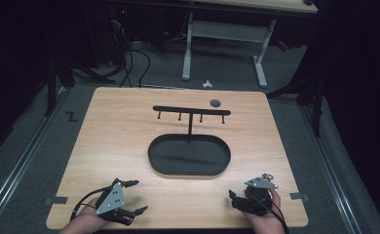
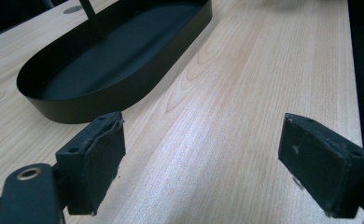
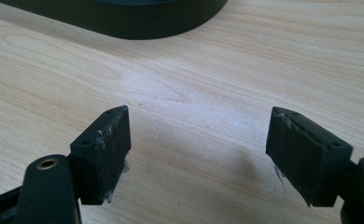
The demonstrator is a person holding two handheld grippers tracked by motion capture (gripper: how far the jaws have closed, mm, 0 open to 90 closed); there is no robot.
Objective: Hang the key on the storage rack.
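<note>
A black oval tray lies in the middle of the wooden table. A thin black T-shaped rack with several small hooks rises from the tray's far side. My left gripper rests near the front left edge, held by a hand, open with nothing between its jaws. In the left gripper view the left gripper points over bare wood toward the tray. My right gripper sits near the front right edge, also open and empty. In the right gripper view, the right gripper faces the tray's wall.
A small grey disc lies on the table beyond the rack's right end. Behind the table stand a white-legged desk and floor cables. A small white object lies on the floor. Grey tape marks sit at the front corners.
</note>
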